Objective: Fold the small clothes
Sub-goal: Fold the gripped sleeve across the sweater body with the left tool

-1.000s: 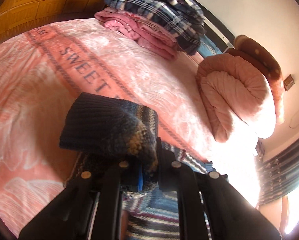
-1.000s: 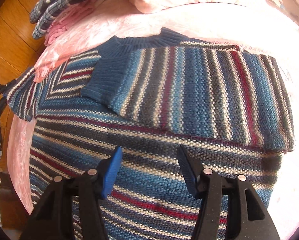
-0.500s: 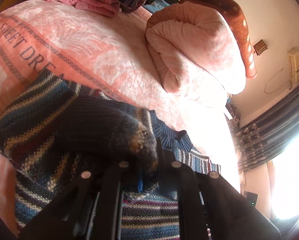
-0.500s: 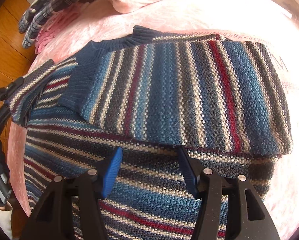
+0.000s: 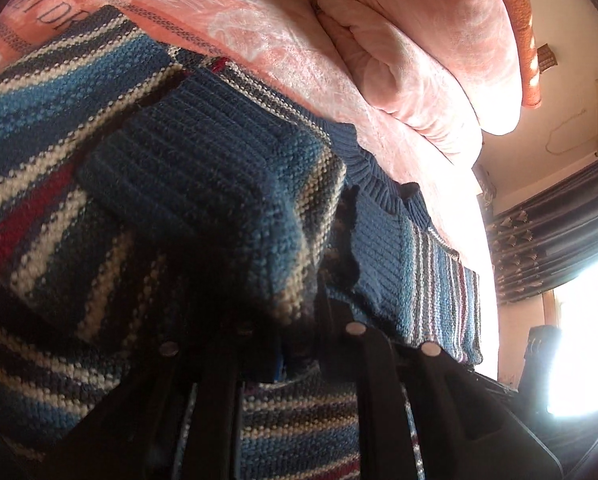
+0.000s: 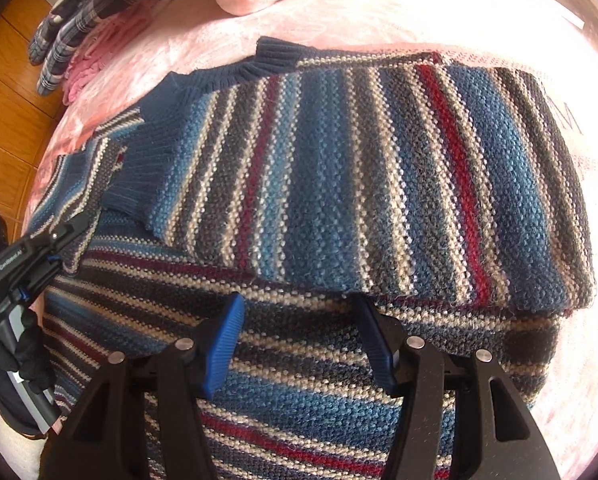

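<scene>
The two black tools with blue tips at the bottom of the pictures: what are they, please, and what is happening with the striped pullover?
They are hand-held grippers, one in each of a person's hands, each with its own camera looking forward along its fingers. One picture comes from the left gripper, the other from the right gripper.

A striped sweater lies on a pink bedspread. One sleeve is already folded across the body. The left gripper's jaws are shut on the other sleeve's cuff, carrying it over the sweater. The right gripper's jaws are open and hold nothing, above the sweater's lower part. A rolled pink quilt and folded clothes lie farther back.
</scene>
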A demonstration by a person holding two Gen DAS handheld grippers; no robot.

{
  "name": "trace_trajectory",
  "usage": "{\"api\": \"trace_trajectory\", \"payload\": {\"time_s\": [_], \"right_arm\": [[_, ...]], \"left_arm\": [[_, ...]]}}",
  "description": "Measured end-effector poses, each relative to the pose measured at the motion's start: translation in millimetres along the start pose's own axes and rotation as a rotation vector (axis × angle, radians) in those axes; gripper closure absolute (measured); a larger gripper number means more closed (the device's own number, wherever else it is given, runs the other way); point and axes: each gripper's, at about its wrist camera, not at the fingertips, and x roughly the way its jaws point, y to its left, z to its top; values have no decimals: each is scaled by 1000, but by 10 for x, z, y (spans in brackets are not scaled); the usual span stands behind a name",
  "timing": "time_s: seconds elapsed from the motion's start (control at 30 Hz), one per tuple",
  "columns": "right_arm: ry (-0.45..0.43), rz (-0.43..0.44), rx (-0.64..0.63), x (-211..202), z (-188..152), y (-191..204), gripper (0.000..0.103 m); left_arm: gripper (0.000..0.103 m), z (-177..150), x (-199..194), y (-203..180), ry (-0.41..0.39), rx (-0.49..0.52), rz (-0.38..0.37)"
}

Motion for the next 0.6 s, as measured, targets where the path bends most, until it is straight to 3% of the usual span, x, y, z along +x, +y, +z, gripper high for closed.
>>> {"api": "trace_trajectory", "payload": {"time_s": [0.13,0.23,0.33,0.47,0.6], "right_arm": [[8,70,-12,-123,47,169,44],[-6,104,-60,-215,140,474,44],[3,180,-77,-228,231,786,44],[31,232,-93,-113,336,1196,44],[79,236,-109,93,406,1545,44]], "left_arm": [[92,-78,-629,106,-70,14,-59],[92,54,-1043,224,-160,41,-22],[90,258,-1252,320,-203,23,0],[89,493,-1194,448,-198,4,52],[89,635,-793,603,-95,10,140]]}}
